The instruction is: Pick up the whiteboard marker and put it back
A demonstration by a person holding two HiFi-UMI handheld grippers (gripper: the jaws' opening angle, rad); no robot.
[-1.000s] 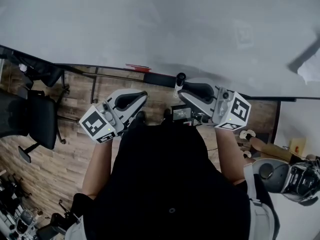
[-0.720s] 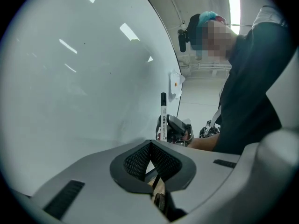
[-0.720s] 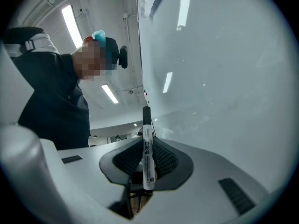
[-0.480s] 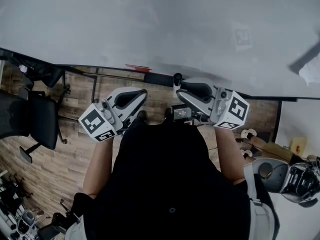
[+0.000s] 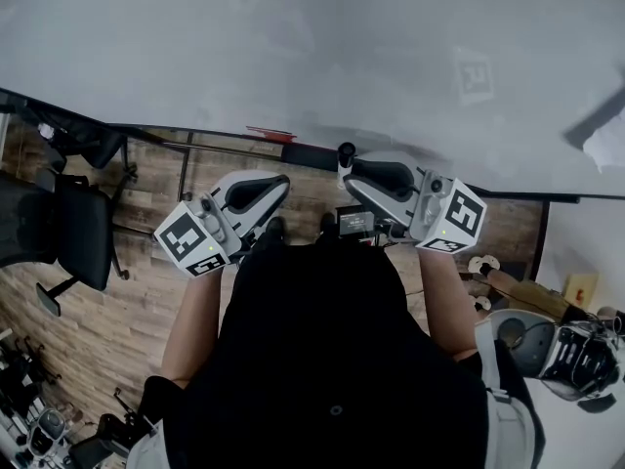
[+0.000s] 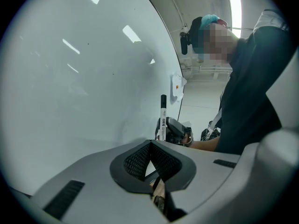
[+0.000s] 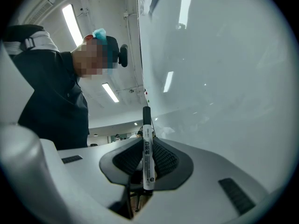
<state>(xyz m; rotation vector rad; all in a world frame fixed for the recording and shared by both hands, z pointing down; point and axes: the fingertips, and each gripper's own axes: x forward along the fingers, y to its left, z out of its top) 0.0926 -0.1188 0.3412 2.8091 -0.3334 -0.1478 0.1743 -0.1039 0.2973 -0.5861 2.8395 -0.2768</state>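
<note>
We find the whiteboard [image 5: 293, 47] closing off the whole front. Both grippers face it at close range, so there is no passage forward. The whiteboard marker [image 7: 147, 155], clamped in the right gripper [image 5: 354, 170], projects beyond the jaws toward the board; we cannot tell whether it touches. The left gripper [image 6: 150, 161], jaws together on nothing, has bare board ahead. A red object [image 5: 269, 132] lies on the board's black lower edge [image 5: 312, 154], ahead of the left gripper. A gap lies open between the grippers, over the wooden floor [image 5: 146, 262]. On the left an office chair [image 5: 73, 233] stands well apart — sideways room is free there. Low on the right a grey-and-white apparatus [image 5: 566, 355] stands beside the person's arm.
</note>
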